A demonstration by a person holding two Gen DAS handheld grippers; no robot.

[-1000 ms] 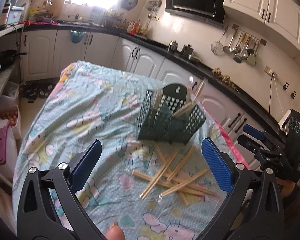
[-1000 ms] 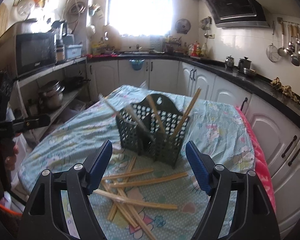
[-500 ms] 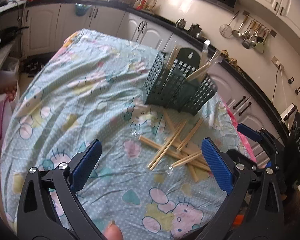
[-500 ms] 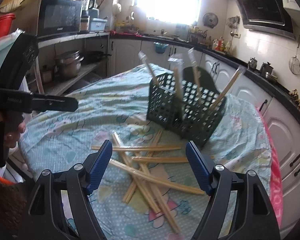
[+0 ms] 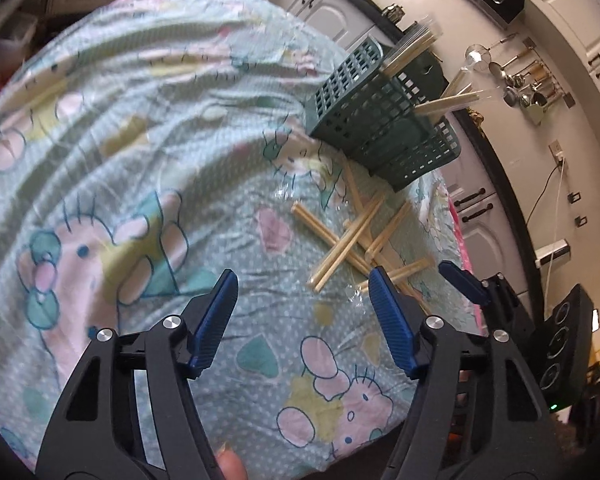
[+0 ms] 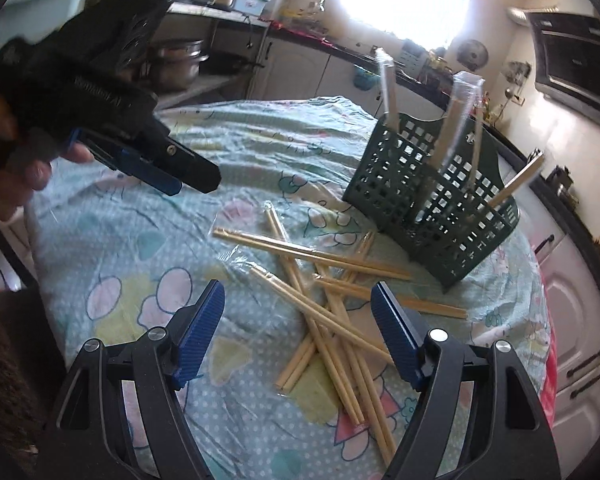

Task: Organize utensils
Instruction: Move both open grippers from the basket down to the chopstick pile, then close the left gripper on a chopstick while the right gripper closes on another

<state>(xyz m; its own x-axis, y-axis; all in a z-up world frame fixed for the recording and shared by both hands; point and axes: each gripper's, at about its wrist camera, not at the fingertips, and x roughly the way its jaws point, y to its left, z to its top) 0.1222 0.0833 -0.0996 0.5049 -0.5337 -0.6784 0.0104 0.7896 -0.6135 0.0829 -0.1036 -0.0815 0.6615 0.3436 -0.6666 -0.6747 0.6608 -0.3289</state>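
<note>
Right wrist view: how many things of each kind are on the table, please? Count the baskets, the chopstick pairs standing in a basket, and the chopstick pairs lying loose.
Green plastic basket: 1
Wrapped chopstick pairs standing in the basket: 4
Wrapped chopstick pairs lying loose on the cloth: about 6, since they overlap in a pile
Total: about 11

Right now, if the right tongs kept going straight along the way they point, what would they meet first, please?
Most likely the loose pile of wrapped chopsticks lying on the tablecloth, just ahead between the open right tongs; the green basket stands farther off. Depth is uncertain.
</note>
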